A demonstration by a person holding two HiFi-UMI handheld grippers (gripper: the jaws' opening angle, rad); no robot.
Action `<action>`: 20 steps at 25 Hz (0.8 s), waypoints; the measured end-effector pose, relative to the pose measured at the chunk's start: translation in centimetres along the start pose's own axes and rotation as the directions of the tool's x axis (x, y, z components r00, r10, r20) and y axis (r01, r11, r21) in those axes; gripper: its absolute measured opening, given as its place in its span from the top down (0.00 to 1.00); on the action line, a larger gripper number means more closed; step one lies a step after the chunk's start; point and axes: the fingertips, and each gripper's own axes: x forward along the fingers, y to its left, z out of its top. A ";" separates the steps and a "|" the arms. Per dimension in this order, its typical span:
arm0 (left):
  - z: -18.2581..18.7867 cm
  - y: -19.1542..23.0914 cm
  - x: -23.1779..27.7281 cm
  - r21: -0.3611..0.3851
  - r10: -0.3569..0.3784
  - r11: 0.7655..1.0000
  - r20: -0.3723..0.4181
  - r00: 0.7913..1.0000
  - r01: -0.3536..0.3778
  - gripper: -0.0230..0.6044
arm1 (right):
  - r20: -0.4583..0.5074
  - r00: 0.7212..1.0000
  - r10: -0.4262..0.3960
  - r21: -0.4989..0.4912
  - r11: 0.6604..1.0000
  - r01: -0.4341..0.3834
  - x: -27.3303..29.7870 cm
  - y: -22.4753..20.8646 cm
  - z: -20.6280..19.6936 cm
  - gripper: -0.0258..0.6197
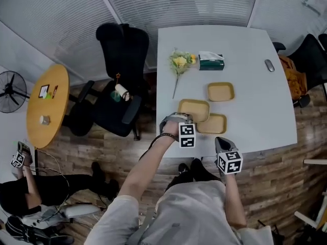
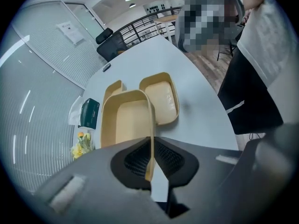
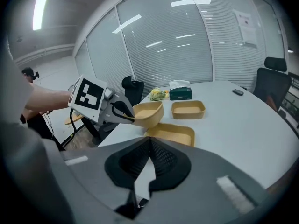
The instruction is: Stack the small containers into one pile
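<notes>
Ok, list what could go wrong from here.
1. The left gripper pinches the held container by one thin wall only, so it may tilt or slip.
2. It hangs offset over the near container. Lowered as is, it may catch on the rim rather than nest.
3. The right gripper is shut, empty and touching nothing, so the near container could slide if nudged.

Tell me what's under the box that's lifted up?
The left gripper holds the lifted container above the table. Below one edge lies part of a second container, empty. The table straight underneath is covered by the lifted one.
</notes>
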 end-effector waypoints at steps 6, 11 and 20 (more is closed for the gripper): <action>1.7 -2.4 -0.5 -0.026 0.012 1.000 0.014 1.000 -0.012 0.92 | -0.014 1.000 -0.003 0.018 1.000 0.003 -2.4 2.1 -2.8 0.96; 4.0 -3.4 -1.2 0.010 0.033 0.999 -0.004 0.999 -0.033 0.92 | -0.030 0.999 0.042 0.000 0.999 -0.042 -2.2 1.7 -3.6 0.96; 9.1 -5.0 -0.4 -0.003 0.044 0.999 -0.026 0.999 -0.044 0.92 | 0.007 0.997 0.072 -0.009 0.997 -0.072 -2.4 -5.3 -3.2 0.96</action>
